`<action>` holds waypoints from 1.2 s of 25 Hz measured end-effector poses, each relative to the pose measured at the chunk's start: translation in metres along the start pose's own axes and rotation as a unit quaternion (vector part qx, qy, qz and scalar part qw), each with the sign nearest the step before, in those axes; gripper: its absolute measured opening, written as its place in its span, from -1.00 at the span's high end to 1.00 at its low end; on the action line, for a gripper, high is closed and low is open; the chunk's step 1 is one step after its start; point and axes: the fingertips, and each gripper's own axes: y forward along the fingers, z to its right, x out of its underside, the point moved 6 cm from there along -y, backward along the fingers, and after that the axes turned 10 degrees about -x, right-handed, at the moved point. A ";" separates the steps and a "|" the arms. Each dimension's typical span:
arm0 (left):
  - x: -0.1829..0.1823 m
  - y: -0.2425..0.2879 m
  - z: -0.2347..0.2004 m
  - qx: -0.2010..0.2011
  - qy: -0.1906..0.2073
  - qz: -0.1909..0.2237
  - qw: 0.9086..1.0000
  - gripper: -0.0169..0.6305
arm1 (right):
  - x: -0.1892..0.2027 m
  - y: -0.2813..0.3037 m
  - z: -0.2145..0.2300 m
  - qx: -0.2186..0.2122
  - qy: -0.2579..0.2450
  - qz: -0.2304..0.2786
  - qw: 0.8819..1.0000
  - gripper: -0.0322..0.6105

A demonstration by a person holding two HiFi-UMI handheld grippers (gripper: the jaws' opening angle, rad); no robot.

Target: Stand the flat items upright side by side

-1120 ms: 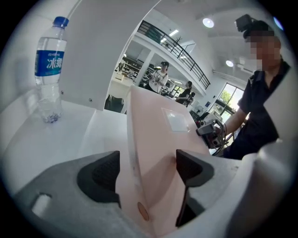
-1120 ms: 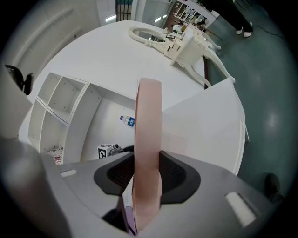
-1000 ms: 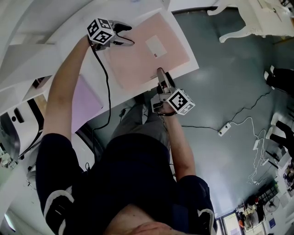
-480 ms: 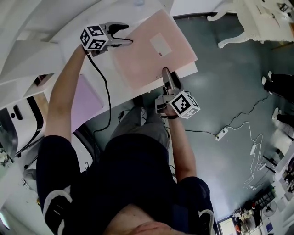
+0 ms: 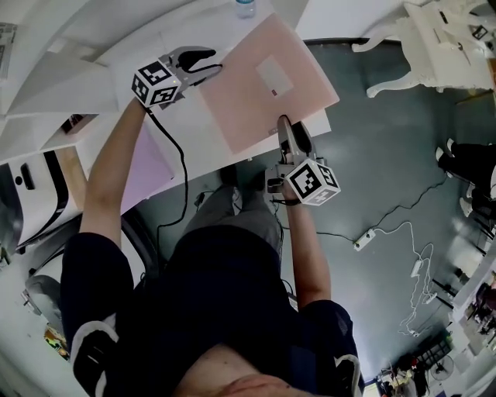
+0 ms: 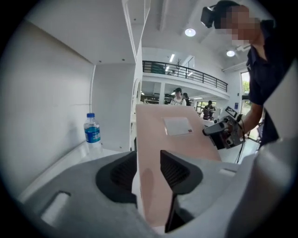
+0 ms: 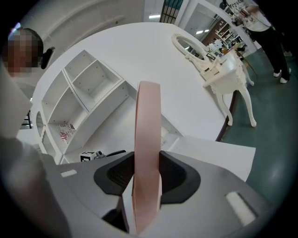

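In the head view we see the pink folder (image 5: 248, 101) held over the white table (image 5: 182, 128), with its white label (image 5: 274, 76) facing up. One corner reaches past the table's edge, over the green floor (image 5: 387, 155). The left gripper (image 5: 208, 63) takes the folder's left edge and the right gripper (image 5: 287, 130) takes its near edge. A water bottle (image 5: 245, 8) stands at the back of the table.

In the left gripper view the jaws have just been closing. The folder's edge stands between the dark pads and both press on it — a narrow grip on the folder. Its label shows further along the face. The right gripper holds the far edge, and the bottle stands to the left, well apart.

In the right gripper view we see the folder edge-on, a thin pink band rising between the jaws. The pads clamp it from both sides — narrow, holding. Behind it stand a white shelf unit (image 7: 88, 93) and the table top.
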 end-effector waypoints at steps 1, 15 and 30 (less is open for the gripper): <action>-0.002 -0.006 0.002 -0.019 0.001 0.007 1.000 0.48 | -0.002 0.000 -0.003 -0.002 -0.008 -0.001 1.000 0.41; -0.037 -0.089 0.050 -0.221 0.043 0.065 0.972 0.93 | -0.039 -0.003 -0.049 -0.056 -0.111 -0.021 0.992 0.41; -0.034 -0.201 0.108 -0.442 -0.018 0.078 0.893 0.94 | -0.040 0.020 -0.112 -0.132 -0.231 -0.055 0.962 0.41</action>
